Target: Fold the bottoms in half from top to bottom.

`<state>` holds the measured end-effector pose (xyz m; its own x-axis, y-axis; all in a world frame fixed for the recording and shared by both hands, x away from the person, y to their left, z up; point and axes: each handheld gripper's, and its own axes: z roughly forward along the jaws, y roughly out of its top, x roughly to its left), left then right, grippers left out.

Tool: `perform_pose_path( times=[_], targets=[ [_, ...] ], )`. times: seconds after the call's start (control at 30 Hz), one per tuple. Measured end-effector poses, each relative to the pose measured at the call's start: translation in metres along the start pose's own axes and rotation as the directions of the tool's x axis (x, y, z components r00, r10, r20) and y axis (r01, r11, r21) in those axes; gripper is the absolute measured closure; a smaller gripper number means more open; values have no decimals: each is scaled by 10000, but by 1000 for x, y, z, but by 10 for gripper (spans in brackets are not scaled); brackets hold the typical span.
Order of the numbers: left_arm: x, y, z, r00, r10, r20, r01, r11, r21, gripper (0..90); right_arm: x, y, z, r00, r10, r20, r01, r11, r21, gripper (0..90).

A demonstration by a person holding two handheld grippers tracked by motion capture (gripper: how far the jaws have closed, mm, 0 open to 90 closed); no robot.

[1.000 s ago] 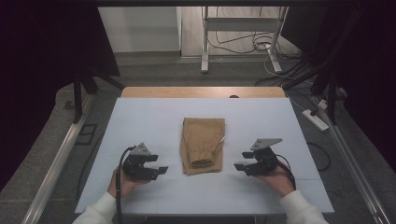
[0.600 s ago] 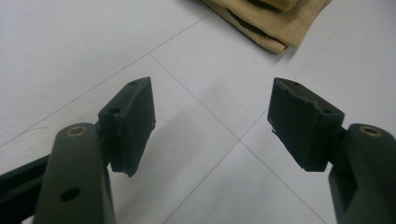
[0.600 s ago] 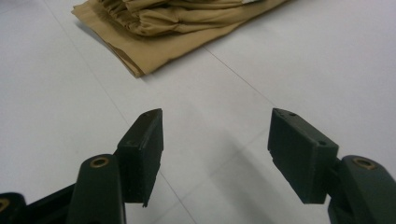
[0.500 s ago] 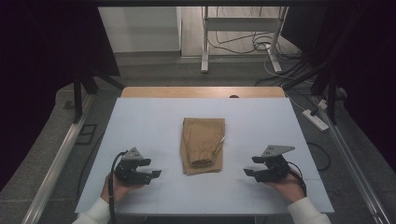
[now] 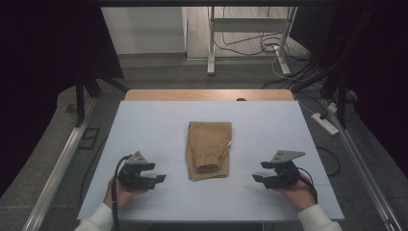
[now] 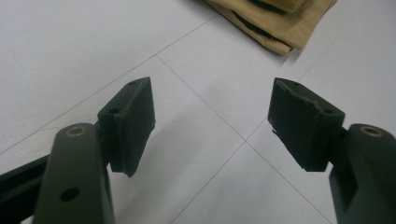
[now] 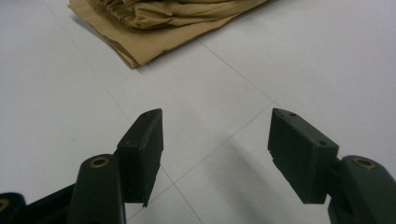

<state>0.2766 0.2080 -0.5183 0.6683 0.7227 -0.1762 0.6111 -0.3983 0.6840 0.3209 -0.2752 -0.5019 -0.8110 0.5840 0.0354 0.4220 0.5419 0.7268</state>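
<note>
Folded tan trousers point(image 5: 209, 149) lying mid-surface point(image 5: 144, 125). Left hand-held gripper point(image 5: 155, 178) and right hand-held gripper point(image 5: 260, 178) flanking trousers, well apart from them, jaws spread, empty. Probably between folds; next, reaching inward to grasp an edge.

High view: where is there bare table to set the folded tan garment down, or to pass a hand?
The folded tan garment lies mid-table. Bare white table runs left of it, above the left gripper, and right of it, above the right gripper. The strip behind it, toward the wooden edge, is bare too. Tightest: the near edge, between both grippers, jaws open.
</note>
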Motion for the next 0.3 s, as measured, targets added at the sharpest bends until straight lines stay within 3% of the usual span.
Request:
perform_pose_path(
  times=[0.3],
  targets=[
    [1,1,-1,10000,-15,-37,15,10000,-59,309,0,0,-1,10000,-37,-19,37,9999,-96,357]
  ],
)
